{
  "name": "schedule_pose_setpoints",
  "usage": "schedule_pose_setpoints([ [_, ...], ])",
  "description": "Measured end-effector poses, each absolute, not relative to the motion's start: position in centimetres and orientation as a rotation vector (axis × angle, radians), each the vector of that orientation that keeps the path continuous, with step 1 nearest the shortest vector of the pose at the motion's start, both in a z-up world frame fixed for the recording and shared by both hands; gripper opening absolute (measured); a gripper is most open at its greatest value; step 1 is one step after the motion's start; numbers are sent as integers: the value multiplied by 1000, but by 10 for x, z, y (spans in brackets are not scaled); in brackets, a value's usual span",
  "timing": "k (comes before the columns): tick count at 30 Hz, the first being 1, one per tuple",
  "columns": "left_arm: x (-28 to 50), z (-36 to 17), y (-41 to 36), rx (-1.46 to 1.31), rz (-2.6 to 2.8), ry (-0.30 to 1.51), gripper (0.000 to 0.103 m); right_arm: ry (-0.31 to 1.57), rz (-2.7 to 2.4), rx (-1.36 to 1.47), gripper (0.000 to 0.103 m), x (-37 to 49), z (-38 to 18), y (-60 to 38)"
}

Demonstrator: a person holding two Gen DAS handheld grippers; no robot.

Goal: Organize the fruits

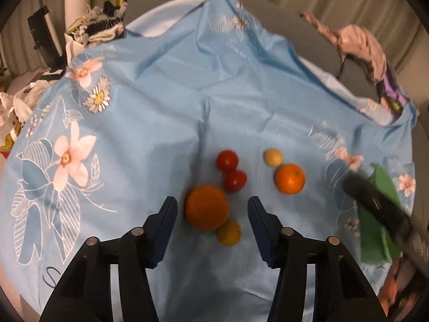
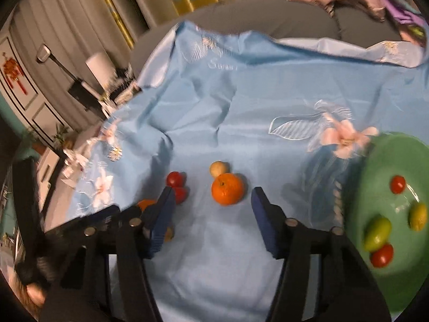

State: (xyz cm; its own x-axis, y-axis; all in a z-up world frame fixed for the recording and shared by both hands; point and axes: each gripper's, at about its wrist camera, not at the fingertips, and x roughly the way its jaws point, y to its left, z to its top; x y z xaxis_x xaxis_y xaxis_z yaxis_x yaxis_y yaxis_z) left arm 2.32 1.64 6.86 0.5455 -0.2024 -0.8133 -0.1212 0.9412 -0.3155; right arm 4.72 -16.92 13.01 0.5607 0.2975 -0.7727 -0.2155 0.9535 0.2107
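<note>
Left wrist view shows our left gripper with its jaws apart and nothing pressed between the pads; the large orange sits on the blue cloth just ahead of them, touching a small yellow fruit on its near side. Two red tomatoes touch each other beyond it. Our right gripper is likewise apart and empty, lined up on the smaller orange, which has a pale round fruit touching it behind. The green plate lies toward the cloth's right edge and already carries a few small fruits.

We judge the step to be a double pick. To do it well, we should lower each pair of pads to straddle its orange at the widest part, keeping the left pads clear of the yellow fruit so it does not roll, and squeeze gently.

Both views are smeared by motion. From the left wrist the plate is mostly hidden behind the other tool, and from the right wrist the large orange is half covered by a finger. We cannot identify the small pale fruits.
</note>
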Motion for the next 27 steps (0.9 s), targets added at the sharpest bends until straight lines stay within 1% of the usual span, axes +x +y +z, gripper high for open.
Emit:
schedule_pose_setpoints([
  [4,29,62,10,-302,-43,1025,51,992,262,17,58,76,101,-151],
  [8,32,58,4,-229,-15,1032,51,1031,237,3,58,86,77,-148],
  [12,36,52,-4,-153,24,1032,51,1050,242,-39,58,90,67,-145],
  [13,36,52,-5,-148,27,1029,51,1059,243,-36,56,91,65,-145],
  [14,36,51,-6,-139,31,1026,51,1065,246,-33,52,91,63,-145],
  [16,37,51,-6,-140,33,1023,51,1062,251,-40,49,92,61,-143],
  [18,37,49,-6,-138,28,1022,53,1055,251,-54,46,93,61,-142],
  [19,38,50,-6,-134,25,1026,55,1053,246,-53,43,93,60,-143],
  [23,47,35,-5,-135,40,1081,54,1053,252,-19,42,89,60,-150],
  [27,48,34,-6,-140,57,1068,52,1039,260,14,42,80,68,-156],
])
